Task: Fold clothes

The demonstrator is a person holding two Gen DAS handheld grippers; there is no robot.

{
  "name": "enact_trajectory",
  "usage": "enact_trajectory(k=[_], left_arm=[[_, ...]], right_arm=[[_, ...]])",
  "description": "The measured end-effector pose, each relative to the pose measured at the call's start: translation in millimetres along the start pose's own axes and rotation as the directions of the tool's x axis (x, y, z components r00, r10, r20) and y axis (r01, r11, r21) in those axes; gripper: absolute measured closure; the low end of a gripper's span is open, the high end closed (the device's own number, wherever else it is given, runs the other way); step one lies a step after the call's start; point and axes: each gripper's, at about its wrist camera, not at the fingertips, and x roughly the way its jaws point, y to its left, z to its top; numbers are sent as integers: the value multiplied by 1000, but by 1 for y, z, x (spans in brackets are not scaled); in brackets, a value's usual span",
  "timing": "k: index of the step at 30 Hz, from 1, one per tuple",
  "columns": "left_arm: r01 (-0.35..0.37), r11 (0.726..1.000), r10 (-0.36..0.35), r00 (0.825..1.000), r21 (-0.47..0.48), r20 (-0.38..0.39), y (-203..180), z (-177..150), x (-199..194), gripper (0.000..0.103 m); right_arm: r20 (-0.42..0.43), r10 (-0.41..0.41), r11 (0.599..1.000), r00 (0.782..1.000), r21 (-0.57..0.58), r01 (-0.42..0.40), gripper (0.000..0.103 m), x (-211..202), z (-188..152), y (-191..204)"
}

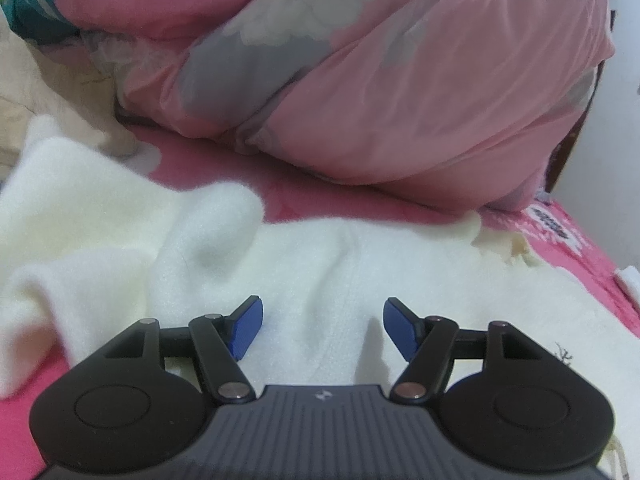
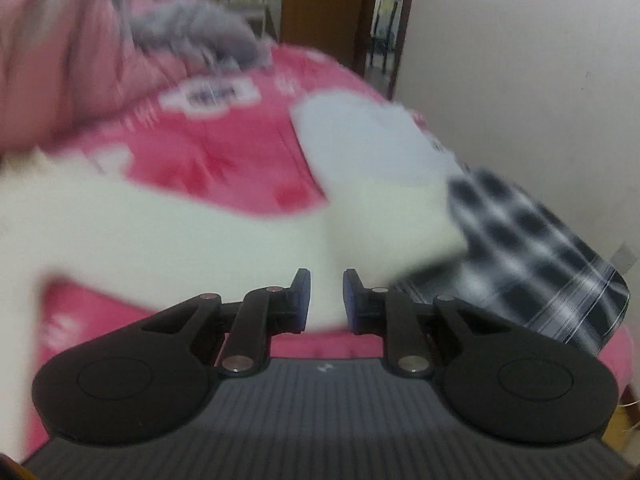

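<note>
Here, left gripper [image 1: 322, 330] spread wide above the white fleece garment [image 1: 320, 264] on the pink bed [image 1: 224, 164], right gripper [image 2: 326, 300] narrowly parted around a garment fold, whether pinching it, cannot tell, checked cloth [image 2: 536, 256] at bed's right edge.

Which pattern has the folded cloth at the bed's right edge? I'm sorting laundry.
Black-and-white check, on the folded checked cloth; only the right wrist view shows it, somewhat blurred.

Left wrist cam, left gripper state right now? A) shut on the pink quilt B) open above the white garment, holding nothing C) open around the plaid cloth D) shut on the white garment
B: the left gripper has its blue pads spread wide apart, with the white garment lying flat between and beneath them, not pinched.
</note>
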Motion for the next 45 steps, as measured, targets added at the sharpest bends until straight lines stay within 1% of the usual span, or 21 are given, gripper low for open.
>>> enact_trajectory(k=[3,4,6,7,9,11,13,16,17,18,19,20,22,25,27,30,33,36,39,42,45], left_arm=[[-17,1000,17,999,-1,27,-7,4,-26,34],[-23,1000,23,999,-1,37,-9,5,-37,34],[-48,999,49,998,-20,45,-9,4,-59,33],[-61,998,62,997,-30,48,-9,4,-69,32],[-80,994,83,995,-69,47,-3,-1,-87,29],[-81,993,85,996,-91,40,3,-7,-98,26],[-94,993,96,995,-64,32,8,-13,-103,25],[-125,992,126,992,-10,29,16,-18,-104,25],[-127,992,127,991,2,29,20,-19,-103,24],[-130,992,130,991,3,27,25,-19,-101,24],[-134,991,134,991,-1,25,30,-19,-100,24],[-139,990,140,990,-6,24,36,-19,-99,24],[-154,988,155,988,-14,29,46,-16,-95,24],[-179,983,180,983,-25,37,59,-9,-90,24],[-186,982,187,982,-32,38,65,-2,-87,25],[-184,983,185,982,-19,46,71,5,-83,25],[-176,984,176,983,-7,53,74,5,-78,26],[-157,987,158,987,-9,38,78,1,-75,29],[-139,990,139,990,-11,23,82,-2,-71,33],[-129,992,129,991,-16,20,85,-3,-71,39],[-117,993,117,993,-29,7,89,-3,-69,44]], right_arm=[[64,115,992,991,39,-118,83,-32,32,17],[85,171,983,982,52,-175,82,-43,42,26],[104,291,952,951,71,-299,77,-54,61,48],[113,350,930,930,80,-360,76,-59,70,60],[91,461,880,882,75,-468,76,-53,84,97],[64,566,819,822,71,-569,75,-46,98,135],[17,634,772,774,53,-633,75,-29,107,181],[-57,688,724,723,-5,-689,73,-6,117,262],[-83,703,707,706,-23,-707,67,1,120,289],[-107,712,694,694,-41,-719,54,7,120,315],[-132,719,682,683,-59,-729,51,12,119,341],[-162,730,661,664,-80,-746,50,22,118,370],[-225,739,626,635,-118,-771,50,37,112,420],[-303,736,593,605,-141,-793,50,67,108,491],[-341,736,576,585,-139,-806,50,80,105,529],[-413,737,537,536,-125,-835,48,101,102,587],[-442,745,500,499,-125,-857,46,117,97,630],[-455,748,480,483,-132,-867,44,128,94,664],[-475,742,473,473,-130,-872,40,138,92,693],[-501,724,478,474,-132,-869,38,147,88,717],[-525,697,480,488,-164,-862,35,149,82,739]])
